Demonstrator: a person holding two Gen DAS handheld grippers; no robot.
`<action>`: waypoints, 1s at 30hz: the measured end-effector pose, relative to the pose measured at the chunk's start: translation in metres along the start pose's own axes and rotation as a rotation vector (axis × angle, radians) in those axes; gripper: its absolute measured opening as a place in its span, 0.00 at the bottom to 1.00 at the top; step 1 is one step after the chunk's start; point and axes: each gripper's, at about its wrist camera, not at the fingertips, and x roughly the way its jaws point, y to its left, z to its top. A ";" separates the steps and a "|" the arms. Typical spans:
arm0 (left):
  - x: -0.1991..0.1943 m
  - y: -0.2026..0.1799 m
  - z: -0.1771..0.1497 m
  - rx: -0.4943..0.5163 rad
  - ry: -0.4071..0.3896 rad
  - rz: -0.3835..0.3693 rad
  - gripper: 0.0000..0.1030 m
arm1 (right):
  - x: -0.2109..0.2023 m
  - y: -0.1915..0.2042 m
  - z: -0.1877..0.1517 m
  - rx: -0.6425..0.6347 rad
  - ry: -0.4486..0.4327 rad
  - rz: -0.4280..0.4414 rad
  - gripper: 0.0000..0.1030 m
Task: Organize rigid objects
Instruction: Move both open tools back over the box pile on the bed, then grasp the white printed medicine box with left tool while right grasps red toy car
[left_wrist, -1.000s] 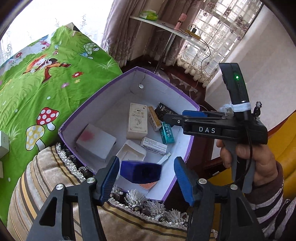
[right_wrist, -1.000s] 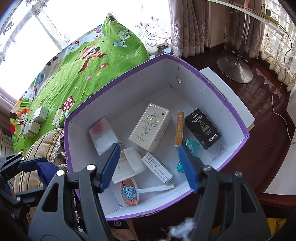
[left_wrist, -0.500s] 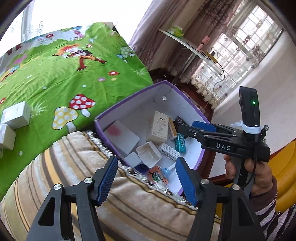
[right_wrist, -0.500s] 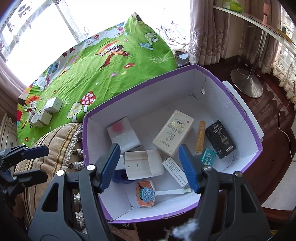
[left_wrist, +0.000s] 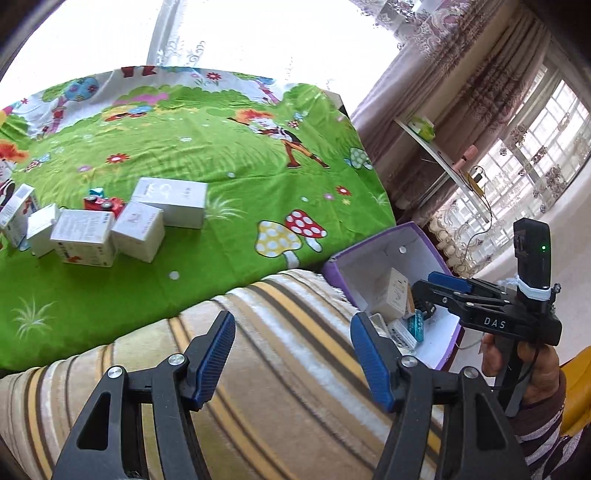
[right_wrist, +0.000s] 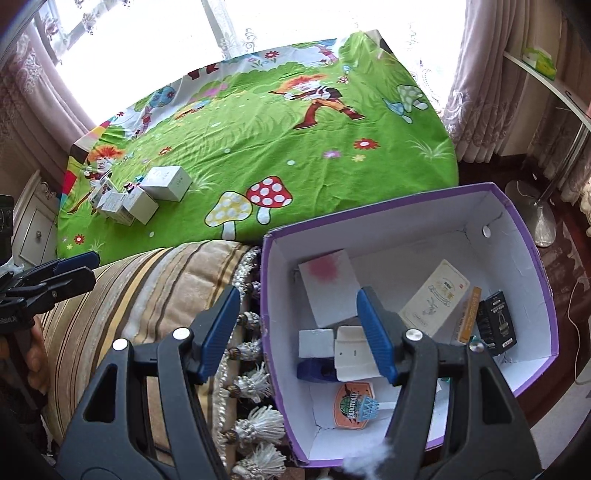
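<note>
- left tongs (left_wrist: 291, 350): blue pads spread wide apart, nothing between them, hanging over the striped cushion (left_wrist: 280, 369). in the right view they show at 9 o'clock (right_wrist: 70, 269), with the two pads close together from that angle.
- right tongs (right_wrist: 297, 332): pads apart and empty, poised over the left wall of the box (right_wrist: 517, 236); seen in the left view at 3 o'clock (left_wrist: 439, 282).
- box: purple outside, white inside, open top, sitting just beside the cushion's tasselled edge, at 4 o'clock in the right view; its rim shows at 3 o'clock in the left view (left_wrist: 373, 243).
- inside the box: a white carton with a pink blotch (right_wrist: 328, 284) leaning at the left wall, a cream carton (right_wrist: 436, 295) in the middle, a thin orange carton (right_wrist: 469, 314) and a black carton (right_wrist: 496, 323) to its right, touching side by side.
- nearer the front wall: a small white block (right_wrist: 316, 343), a white tray-like piece (right_wrist: 354, 358) lying over a dark blue thing (right_wrist: 314, 371), and an orange basketball card (right_wrist: 354, 404) flat on the bottom.
- on the green cartoon sheet (left_wrist: 221, 155): a cluster of white cartons (left_wrist: 107, 225) at 9 o'clock in the left view, packed against each other, with a small red toy car (left_wrist: 103, 203) behind them; the same cluster sits at 10 o'clock in the right view (right_wrist: 136, 195).
- the cluster lies well apart from the box.
</note>
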 end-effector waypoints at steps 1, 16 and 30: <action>-0.004 0.009 0.000 -0.016 -0.006 0.016 0.64 | 0.002 0.005 0.002 -0.008 0.005 0.003 0.67; -0.024 0.115 0.026 -0.183 -0.072 0.194 0.65 | 0.037 0.095 0.040 -0.191 0.042 0.069 0.68; 0.021 0.137 0.061 0.001 0.004 0.371 0.80 | 0.069 0.143 0.067 -0.277 0.076 0.109 0.69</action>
